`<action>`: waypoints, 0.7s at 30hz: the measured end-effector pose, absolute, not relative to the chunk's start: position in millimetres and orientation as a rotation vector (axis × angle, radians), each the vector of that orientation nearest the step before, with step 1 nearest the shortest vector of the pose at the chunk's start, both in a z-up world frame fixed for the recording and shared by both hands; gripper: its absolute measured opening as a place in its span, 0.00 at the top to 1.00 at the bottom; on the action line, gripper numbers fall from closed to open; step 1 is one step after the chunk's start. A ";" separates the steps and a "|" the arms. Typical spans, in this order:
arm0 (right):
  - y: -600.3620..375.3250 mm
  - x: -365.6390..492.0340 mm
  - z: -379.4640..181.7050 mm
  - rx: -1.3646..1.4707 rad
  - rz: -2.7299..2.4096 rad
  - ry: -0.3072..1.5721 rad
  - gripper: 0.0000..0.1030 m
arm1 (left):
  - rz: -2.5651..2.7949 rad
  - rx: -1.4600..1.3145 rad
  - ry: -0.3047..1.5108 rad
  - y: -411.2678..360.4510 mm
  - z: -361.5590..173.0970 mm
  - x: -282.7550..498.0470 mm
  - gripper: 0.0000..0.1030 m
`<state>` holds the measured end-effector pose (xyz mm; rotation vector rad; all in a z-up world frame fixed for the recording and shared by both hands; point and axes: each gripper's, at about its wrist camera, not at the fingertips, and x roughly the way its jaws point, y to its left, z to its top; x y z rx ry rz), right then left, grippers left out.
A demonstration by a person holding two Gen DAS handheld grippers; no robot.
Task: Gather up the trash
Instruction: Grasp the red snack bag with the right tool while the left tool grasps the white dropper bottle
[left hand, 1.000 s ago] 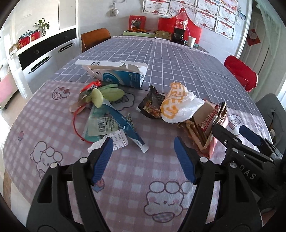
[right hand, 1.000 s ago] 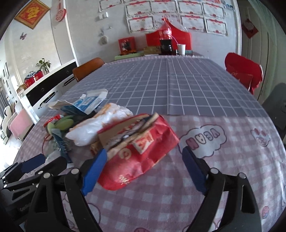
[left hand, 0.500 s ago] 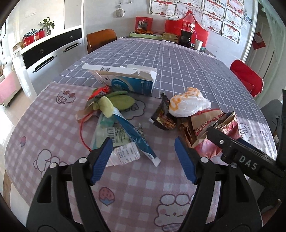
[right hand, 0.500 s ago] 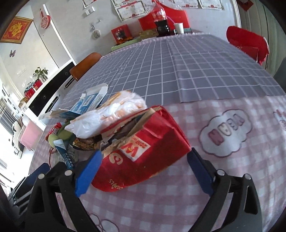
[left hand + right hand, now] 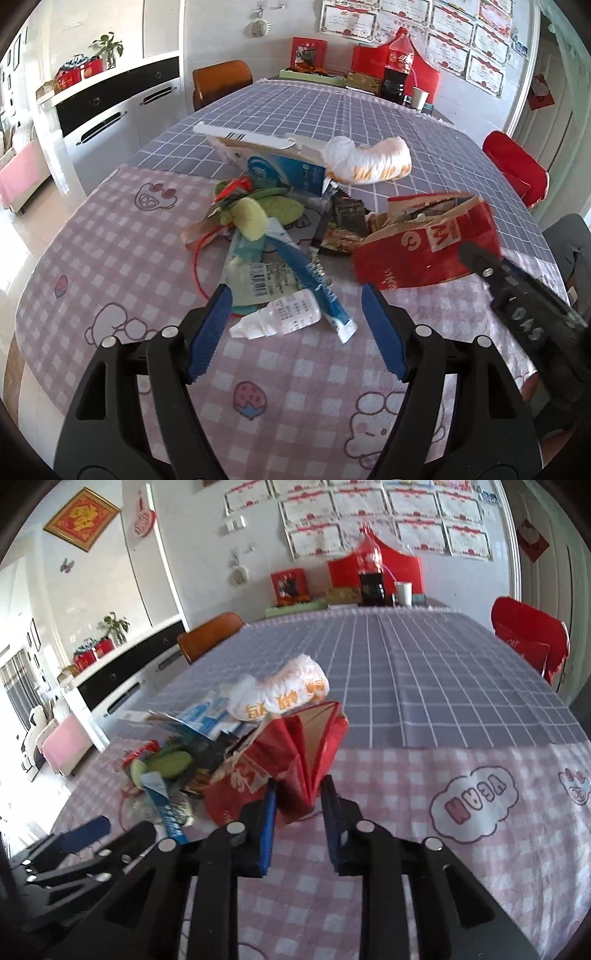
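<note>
A heap of trash lies on the pink checked tablecloth. It holds a red paper bag, a white plastic bag with orange print, a blue-and-white carton, green scraps, a dark snack wrapper, a blue tube and a small white dropper bottle. My right gripper is closing, and its pads pinch the folded end of the red paper bag, which tilts up. My left gripper hangs open over the dropper bottle, holding nothing.
At the table's far end stand a cola bottle, a paper cup and red boxes. A brown chair is at the far left, a red chair on the right. White cabinets line the left wall.
My right gripper went from wide open around the red bag to pinching its end and tipping it up. The white plastic bag shifted back. My left gripper crept toward the heap.
</note>
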<state>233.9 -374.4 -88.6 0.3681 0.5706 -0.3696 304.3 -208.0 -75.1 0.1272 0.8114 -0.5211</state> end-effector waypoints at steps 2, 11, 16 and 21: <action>-371.8 228.4 -81.8 0.361 -0.374 0.542 0.80 | -0.515 0.124 0.814 -203.2 -76.1 304.2 0.30; -369.6 220.1 -65.4 0.348 -0.382 0.494 0.85 | -0.509 0.099 0.861 -194.1 -92.3 316.3 0.30; -373.1 219.9 -66.6 0.354 -0.386 0.496 0.85 | -0.519 0.095 0.905 -198.5 -106.0 324.1 0.42; -372.3 218.6 -63.8 0.349 -0.373 0.495 0.85 | -0.530 0.079 0.891 -192.6 -100.9 320.4 0.43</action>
